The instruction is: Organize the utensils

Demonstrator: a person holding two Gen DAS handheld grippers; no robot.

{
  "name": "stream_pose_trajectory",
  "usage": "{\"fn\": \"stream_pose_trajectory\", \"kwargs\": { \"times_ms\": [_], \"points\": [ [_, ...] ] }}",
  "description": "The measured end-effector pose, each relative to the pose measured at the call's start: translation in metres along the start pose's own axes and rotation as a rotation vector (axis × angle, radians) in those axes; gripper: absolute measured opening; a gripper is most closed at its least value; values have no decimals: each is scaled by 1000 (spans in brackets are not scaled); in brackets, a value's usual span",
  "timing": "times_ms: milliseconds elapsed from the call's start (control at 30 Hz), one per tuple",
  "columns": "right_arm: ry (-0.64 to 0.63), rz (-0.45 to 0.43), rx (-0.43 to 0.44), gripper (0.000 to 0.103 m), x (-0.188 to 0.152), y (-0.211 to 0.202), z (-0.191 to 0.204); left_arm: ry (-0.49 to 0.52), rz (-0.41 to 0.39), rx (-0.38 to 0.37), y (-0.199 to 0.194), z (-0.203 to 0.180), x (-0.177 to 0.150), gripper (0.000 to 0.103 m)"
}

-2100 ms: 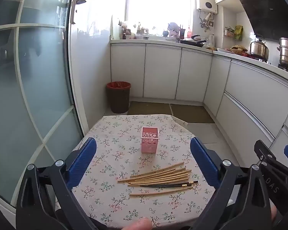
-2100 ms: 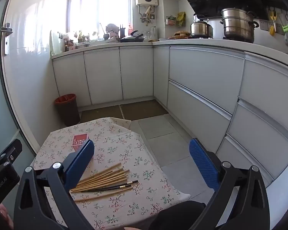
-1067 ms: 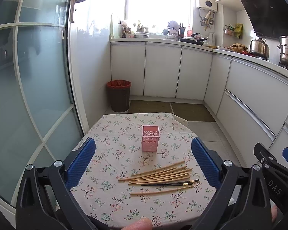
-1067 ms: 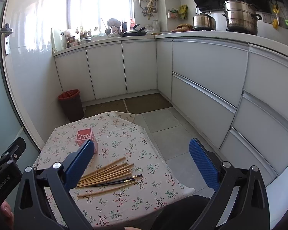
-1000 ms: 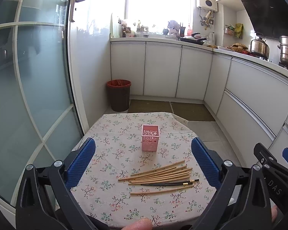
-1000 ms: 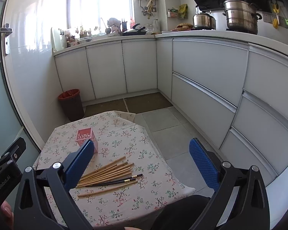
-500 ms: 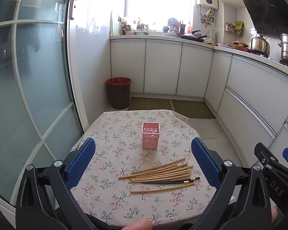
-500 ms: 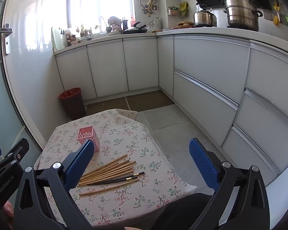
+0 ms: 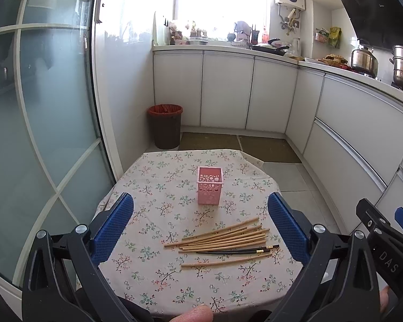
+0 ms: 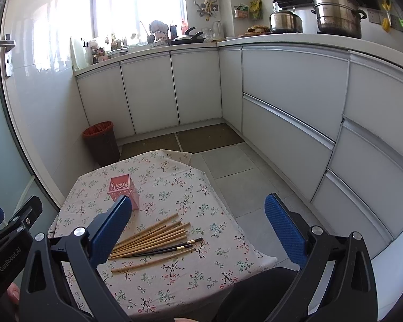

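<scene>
Several wooden chopsticks (image 9: 223, 237) (image 10: 153, 236) lie in a loose bundle on the floral tablecloth (image 9: 158, 187) (image 10: 174, 182), with a dark pair (image 9: 239, 251) (image 10: 164, 251) and one stray wooden stick (image 9: 223, 261) nearer me. A pink perforated holder (image 9: 209, 189) (image 10: 122, 187) stands upright behind them, with nothing in it that I can see. My left gripper (image 9: 200, 225) hovers open above the table's near side, nothing between its blue pads. My right gripper (image 10: 197, 228) is open too, held over the table's right edge and empty.
A small table stands in a narrow kitchen. A frosted glass door (image 9: 40, 107) runs along the left, white cabinets (image 10: 282, 102) along the back and right. A brown bin (image 9: 165, 126) stands on the floor behind the table. Pots (image 10: 335, 13) sit on the counter.
Both grippers have risen a little and tipped down, so the table sits slightly lower and farther in view. The chopsticks and the holder have not moved.
</scene>
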State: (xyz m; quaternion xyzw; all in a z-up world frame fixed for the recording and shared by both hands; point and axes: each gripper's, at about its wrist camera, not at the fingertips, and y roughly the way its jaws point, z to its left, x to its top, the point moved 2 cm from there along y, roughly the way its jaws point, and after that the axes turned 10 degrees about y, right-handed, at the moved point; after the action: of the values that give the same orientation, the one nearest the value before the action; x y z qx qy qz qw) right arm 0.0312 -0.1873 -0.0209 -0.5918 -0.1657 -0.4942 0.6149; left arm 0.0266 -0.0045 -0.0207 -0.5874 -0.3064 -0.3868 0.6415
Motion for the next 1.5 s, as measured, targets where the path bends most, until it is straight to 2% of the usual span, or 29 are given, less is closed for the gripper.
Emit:
{"fn": "stream_pose_trajectory", "kwargs": {
  "times_ms": [1233,1300,1433,1500],
  "points": [
    [11,23,-8,96,-2,8,-5,-2,41,-5,15,1,-5,96],
    [55,57,-9,97,-1,18,-12,8,70,-34,29,1,-3,96],
    [240,215,15,96,-2,65,-50,29,191,-144,79,-4,1,96],
    [317,297,43,96,-7,93,-69,79,263,-202,113,-15,0,96]
  ]
}}
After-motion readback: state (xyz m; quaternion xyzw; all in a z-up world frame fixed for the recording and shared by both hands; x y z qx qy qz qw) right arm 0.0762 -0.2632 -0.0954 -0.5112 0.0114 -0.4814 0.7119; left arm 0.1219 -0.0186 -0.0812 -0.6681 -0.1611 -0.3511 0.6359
